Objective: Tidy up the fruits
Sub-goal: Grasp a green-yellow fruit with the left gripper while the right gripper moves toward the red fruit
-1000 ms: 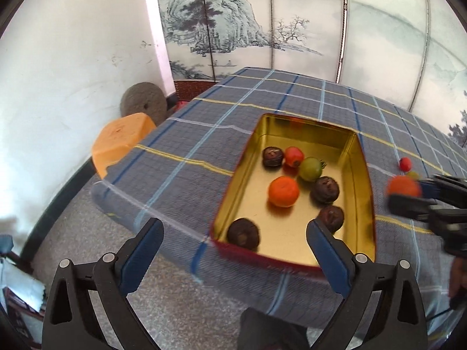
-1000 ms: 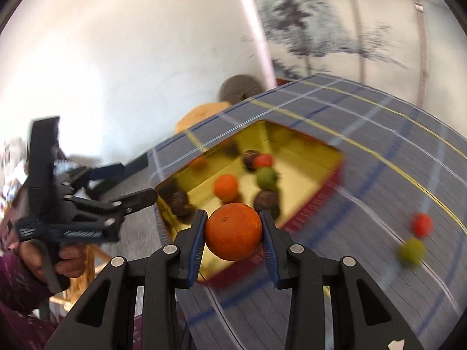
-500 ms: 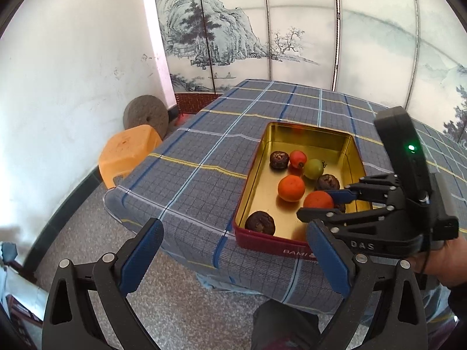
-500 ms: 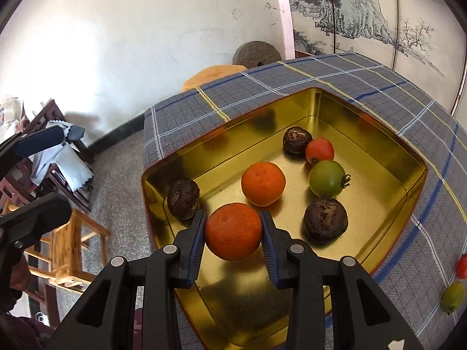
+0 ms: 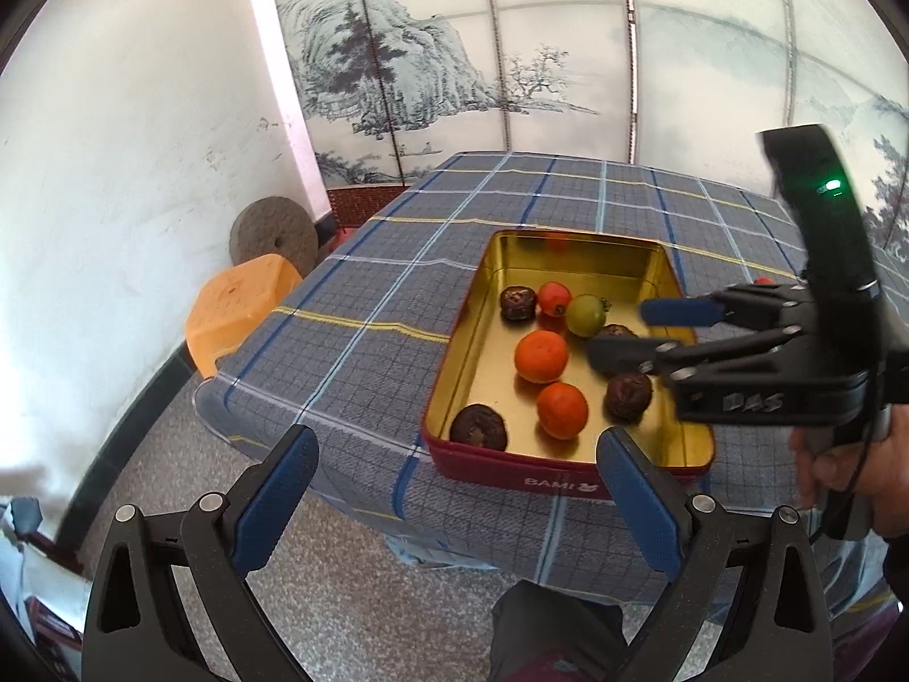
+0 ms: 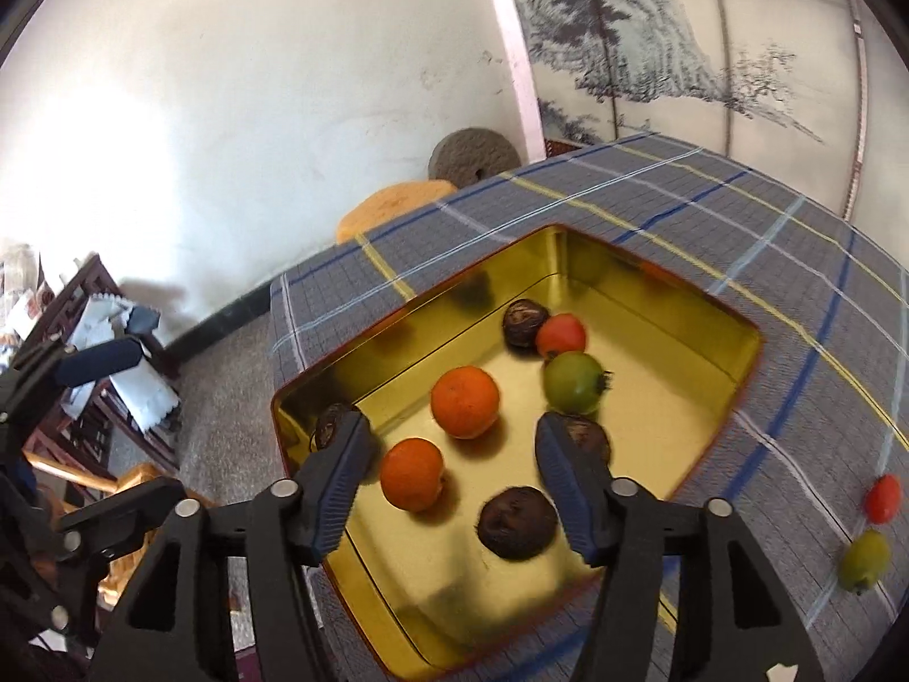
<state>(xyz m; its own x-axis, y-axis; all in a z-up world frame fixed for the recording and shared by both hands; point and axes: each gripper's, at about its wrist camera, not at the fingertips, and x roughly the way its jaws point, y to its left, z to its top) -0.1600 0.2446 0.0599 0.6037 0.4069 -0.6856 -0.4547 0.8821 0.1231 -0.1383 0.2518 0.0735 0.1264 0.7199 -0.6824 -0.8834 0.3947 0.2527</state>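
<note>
A gold tin tray point(image 5: 574, 253) point(image 6: 733, 381) sits on the plaid table and holds several fruits. Two oranges lie in it: one near the front point(image 5: 562, 410) point(image 6: 411, 473), one behind it point(image 5: 541, 356) point(image 6: 465, 401). A green tomato point(image 6: 572, 381), a red tomato point(image 6: 561, 334) and several dark brown fruits point(image 6: 516, 522) lie there too. My right gripper point(image 6: 451, 474) point(image 5: 630, 332) is open and empty above the tray. My left gripper point(image 5: 454, 486) is open and empty before the table's front edge. A red tomato point(image 6: 882, 497) and a green tomato point(image 6: 863, 558) lie on the cloth at the right.
An orange plastic stool point(image 5: 241, 310) and a round millstone point(image 5: 272, 230) stand by the white wall left of the table. A painted screen point(image 5: 511, 57) stands behind it. Wooden furniture point(image 6: 85, 398) is at the far left in the right wrist view.
My right gripper carried an orange over the tray, opened and let it go; the orange now lies in the tray's front part. My left gripper stayed open and drew back a little.
</note>
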